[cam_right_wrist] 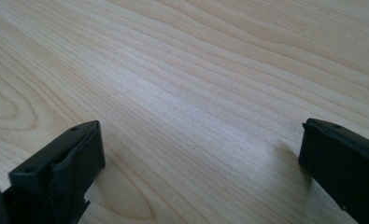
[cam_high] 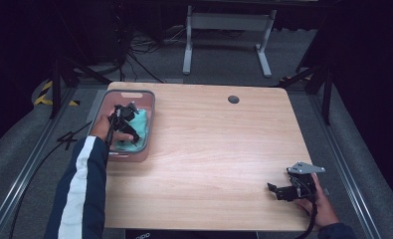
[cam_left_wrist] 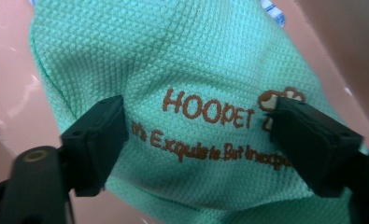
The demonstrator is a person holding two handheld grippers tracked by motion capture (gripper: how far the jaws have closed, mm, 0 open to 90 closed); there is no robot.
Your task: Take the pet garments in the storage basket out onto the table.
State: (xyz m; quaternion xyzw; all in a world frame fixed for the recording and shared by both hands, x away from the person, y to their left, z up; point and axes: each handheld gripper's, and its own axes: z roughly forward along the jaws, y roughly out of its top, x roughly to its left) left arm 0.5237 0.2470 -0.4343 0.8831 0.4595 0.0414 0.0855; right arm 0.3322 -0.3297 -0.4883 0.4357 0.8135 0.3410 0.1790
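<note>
Green cloth (cam_left_wrist: 191,70), a waffle-weave piece with brown stitched lettering, lay bunched inside the pink bin (cam_high: 149,112) at the table's near-left corner region, filling most of the bin's floor. Over it hung the left gripper (cam_high: 126,113), its jaws set apart on either side of the lettering in the left gripper view, with the fabric between them but, as far as could be judged, not yet pinched. The step in hand looked like the reach for a pick: the gripper was down in the bin and lined up on a raised fold. The next move would call for sinking a little further so the pads bite a ridge of cloth rather than skate over it, then closing fully before lifting clear of the bin's rim. The right gripper (cam_high: 283,191) rested well apart, low over the bare wooden table (cam_high: 219,149) near its right front edge, jaws wide and holding nothing.
</note>
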